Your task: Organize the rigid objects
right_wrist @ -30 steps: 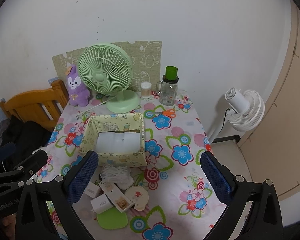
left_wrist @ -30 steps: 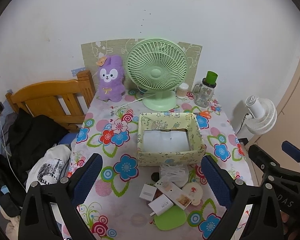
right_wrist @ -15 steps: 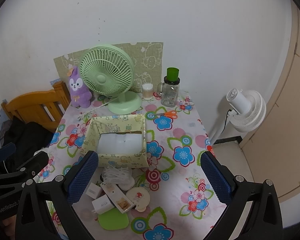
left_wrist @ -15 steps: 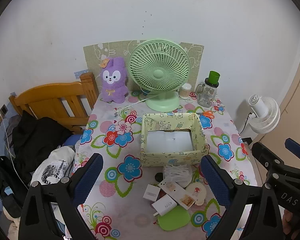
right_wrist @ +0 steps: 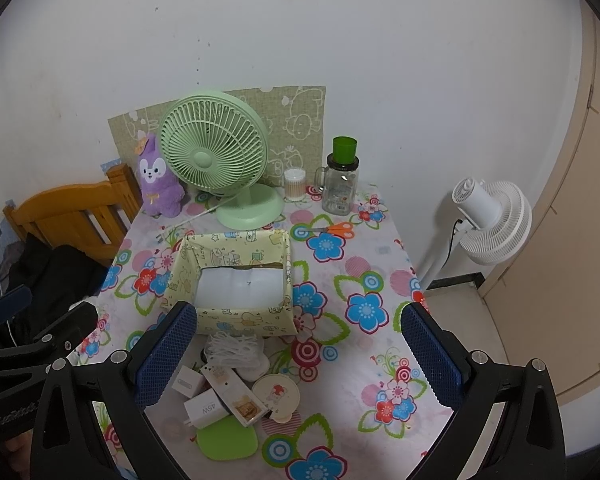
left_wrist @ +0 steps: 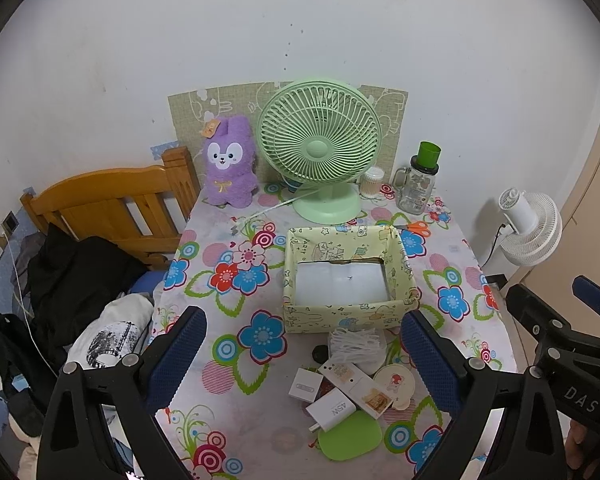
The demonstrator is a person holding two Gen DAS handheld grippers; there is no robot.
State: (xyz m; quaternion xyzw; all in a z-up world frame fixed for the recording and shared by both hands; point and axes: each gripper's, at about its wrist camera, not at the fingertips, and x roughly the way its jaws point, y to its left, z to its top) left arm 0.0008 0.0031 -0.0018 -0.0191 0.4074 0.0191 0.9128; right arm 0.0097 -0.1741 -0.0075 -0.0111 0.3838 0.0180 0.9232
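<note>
Both grippers, left (left_wrist: 303,354) and right (right_wrist: 296,350), hang over the table (left_wrist: 204,364) with fingers spread wide, holding nothing. Below sits the clutter: charger (left_wrist: 332,408), white cube (left_wrist: 306,386), green pad (left_wrist: 350,437), cord bundle (left_wrist: 356,346). Just beyond it, the box (left_wrist: 346,318).

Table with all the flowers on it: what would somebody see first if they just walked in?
Probably the big green fan standing at the back of the flowered table, with the purple plush bunny beside it against the wall. Next, the yellow patterned box in the middle, and the little pile of white chargers and boxes in front of it. Both grippers hang open above the near edge, holding nothing.
</note>
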